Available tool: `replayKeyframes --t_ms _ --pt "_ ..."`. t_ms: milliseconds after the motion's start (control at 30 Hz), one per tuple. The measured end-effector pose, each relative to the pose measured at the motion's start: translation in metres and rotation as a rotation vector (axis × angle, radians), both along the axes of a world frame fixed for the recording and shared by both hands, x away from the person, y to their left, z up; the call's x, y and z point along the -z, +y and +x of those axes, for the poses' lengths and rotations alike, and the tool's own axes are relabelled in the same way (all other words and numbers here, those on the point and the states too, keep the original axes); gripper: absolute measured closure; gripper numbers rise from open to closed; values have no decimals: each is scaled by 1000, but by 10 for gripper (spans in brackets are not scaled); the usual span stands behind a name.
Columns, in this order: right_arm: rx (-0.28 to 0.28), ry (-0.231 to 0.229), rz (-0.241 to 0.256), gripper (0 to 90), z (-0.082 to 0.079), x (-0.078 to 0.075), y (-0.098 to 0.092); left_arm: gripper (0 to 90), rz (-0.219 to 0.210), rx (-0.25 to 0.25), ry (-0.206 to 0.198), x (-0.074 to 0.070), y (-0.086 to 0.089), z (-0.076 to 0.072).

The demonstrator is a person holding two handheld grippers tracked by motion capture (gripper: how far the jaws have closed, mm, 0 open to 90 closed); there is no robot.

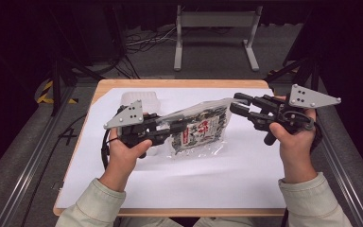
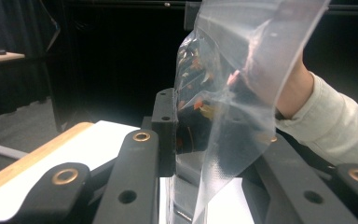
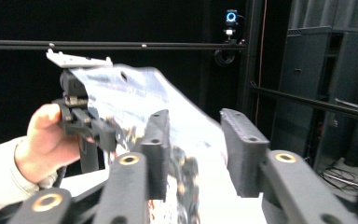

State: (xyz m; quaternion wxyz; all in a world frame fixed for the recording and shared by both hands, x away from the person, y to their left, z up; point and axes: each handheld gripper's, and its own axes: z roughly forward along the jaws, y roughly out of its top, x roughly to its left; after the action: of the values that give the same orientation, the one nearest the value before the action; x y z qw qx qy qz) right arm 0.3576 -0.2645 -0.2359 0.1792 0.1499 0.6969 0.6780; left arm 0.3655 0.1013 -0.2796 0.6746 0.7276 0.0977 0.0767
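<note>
One end of snack bag (image 1: 199, 128) pinched in closed left gripper (image 1: 177, 126), held tilted above white paper (image 1: 246, 175). Right gripper (image 1: 236, 105) spread open at clear top edge, nothing clamped. Judged halfway: second grasp left.

The place looks like a lab or recording studio set up for capturing handwork. A small wooden table (image 1: 179, 84) covered with a white sheet (image 1: 246, 175) stands on grey carpet, ringed by black curtains (image 3: 121, 23) that shut out the rest of the room. Metal rails (image 1: 23, 175) run along the floor on both sides, and loose cables (image 1: 144, 40) lie behind the table near a white metal stand (image 1: 215, 21). A small camera with a glowing blue ring (image 3: 231, 17) sits on a dark frame, beside black equipment cabinets (image 3: 331, 93).
</note>
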Motion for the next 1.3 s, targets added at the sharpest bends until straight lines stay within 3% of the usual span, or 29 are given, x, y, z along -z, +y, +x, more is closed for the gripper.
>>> replayKeyframes --t_ms 167,267,467,767,1300 --pt "44 -21 -15 559 -2 1 -4 730 20 -22 -6 -10 2 5" --pt "91 -31 -17 495 -2 1 -8 730 9 -37 -5 -14 6 9" --pt "123 -16 -24 458 -1 5 -17 730 -19 -89 0 -22 19 17" --pt "149 14 -5 464 1 15 -23 730 8 -191 -8 -32 32 30" --pt "193 33 1 481 1 29 -37 730 -18 -314 19 -37 70 47"
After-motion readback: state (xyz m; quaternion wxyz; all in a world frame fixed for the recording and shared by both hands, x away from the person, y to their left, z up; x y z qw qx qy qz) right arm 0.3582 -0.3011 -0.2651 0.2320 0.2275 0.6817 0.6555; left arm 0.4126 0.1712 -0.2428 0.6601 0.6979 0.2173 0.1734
